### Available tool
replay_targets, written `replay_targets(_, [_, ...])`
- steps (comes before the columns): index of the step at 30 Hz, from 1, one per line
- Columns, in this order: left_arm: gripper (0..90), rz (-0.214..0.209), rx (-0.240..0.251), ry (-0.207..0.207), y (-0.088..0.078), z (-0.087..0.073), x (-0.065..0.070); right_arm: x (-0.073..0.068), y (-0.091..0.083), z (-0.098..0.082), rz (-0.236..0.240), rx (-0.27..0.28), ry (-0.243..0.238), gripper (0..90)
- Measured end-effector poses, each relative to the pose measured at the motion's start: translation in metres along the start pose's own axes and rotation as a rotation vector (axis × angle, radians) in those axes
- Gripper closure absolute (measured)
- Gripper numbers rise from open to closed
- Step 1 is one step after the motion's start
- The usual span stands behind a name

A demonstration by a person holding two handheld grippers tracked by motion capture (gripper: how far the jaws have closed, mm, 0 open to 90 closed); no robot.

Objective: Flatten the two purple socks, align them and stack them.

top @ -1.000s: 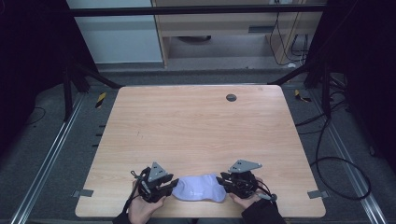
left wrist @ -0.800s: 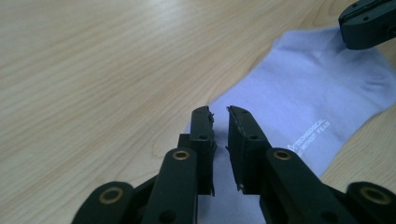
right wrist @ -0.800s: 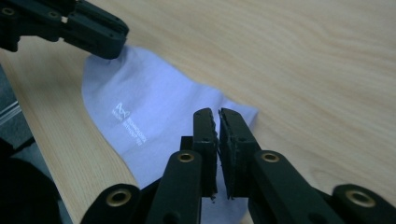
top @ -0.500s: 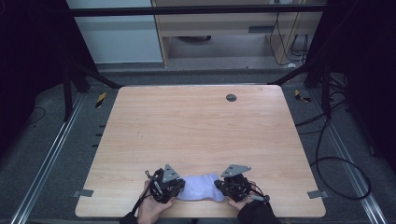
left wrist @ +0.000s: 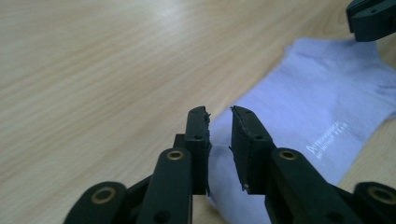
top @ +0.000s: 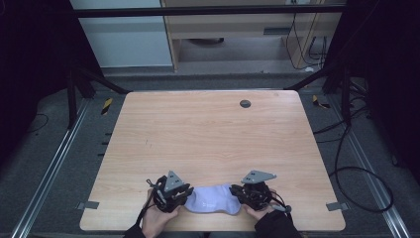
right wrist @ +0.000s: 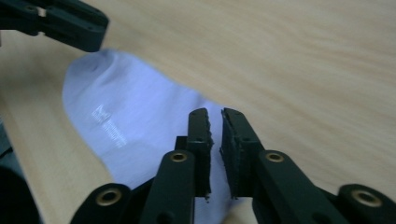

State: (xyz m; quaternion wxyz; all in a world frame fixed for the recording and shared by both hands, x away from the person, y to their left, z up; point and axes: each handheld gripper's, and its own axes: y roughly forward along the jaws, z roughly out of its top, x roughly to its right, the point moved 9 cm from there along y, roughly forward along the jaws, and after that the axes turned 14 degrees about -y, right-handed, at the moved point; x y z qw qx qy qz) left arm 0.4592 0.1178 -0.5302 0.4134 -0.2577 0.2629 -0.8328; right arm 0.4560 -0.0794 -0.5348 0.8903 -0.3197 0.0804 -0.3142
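Sock (top: 214,199): flat at near table (top: 208,139) edge, between both grippers

Laid flat, one end per gripper, likely for stretching or folding. Left gripper (left wrist: 219,122) and right gripper (right wrist: 215,122): jaws just reopened to narrow gaps, over fabric edge, pinching nothing.

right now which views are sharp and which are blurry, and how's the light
High view: table evenly lit and fairly sharp, surroundings very dark. Left gripper view: jaw tips crisp, sock and its print soft, far wood blurred. Right gripper view: jaws fairly sharp, sock and wood grain smeared, the other gripper out of focus.
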Motion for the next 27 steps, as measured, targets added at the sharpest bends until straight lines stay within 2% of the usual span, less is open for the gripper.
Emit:
replay_targets(2, [71.2,0.008,0.026,-0.020,-0.006,0.006,-0.010,0.010,-0.005,0.001,-0.032,0.027,0.023,74.1])
replay_targets(7, [60.9,0.035,0.081,-0.081,-0.016,0.015,-0.042,0.038,-0.017,-0.004,-0.116,0.053,0.079,60.2])
replay_targets(10, [54.4,0.064,0.099,-0.113,-0.019,0.017,-0.063,0.055,-0.022,-0.009,-0.174,0.059,0.099,51.6])
replay_targets(14, [47.4,0.089,0.110,-0.148,-0.023,0.017,-0.084,0.078,-0.031,-0.017,-0.244,0.068,0.125,42.9])
replay_targets(16, [44.4,0.099,0.118,-0.161,-0.026,0.018,-0.092,0.089,-0.035,-0.022,-0.275,0.071,0.141,40.3])
replay_targets(21, [38.3,0.116,0.127,-0.174,-0.031,0.017,-0.108,0.108,-0.041,-0.033,-0.316,0.064,0.178,34.5])
replay_targets(27, [33.1,0.135,0.132,-0.176,-0.034,0.015,-0.119,0.121,-0.044,-0.042,-0.347,0.042,0.195,29.6])
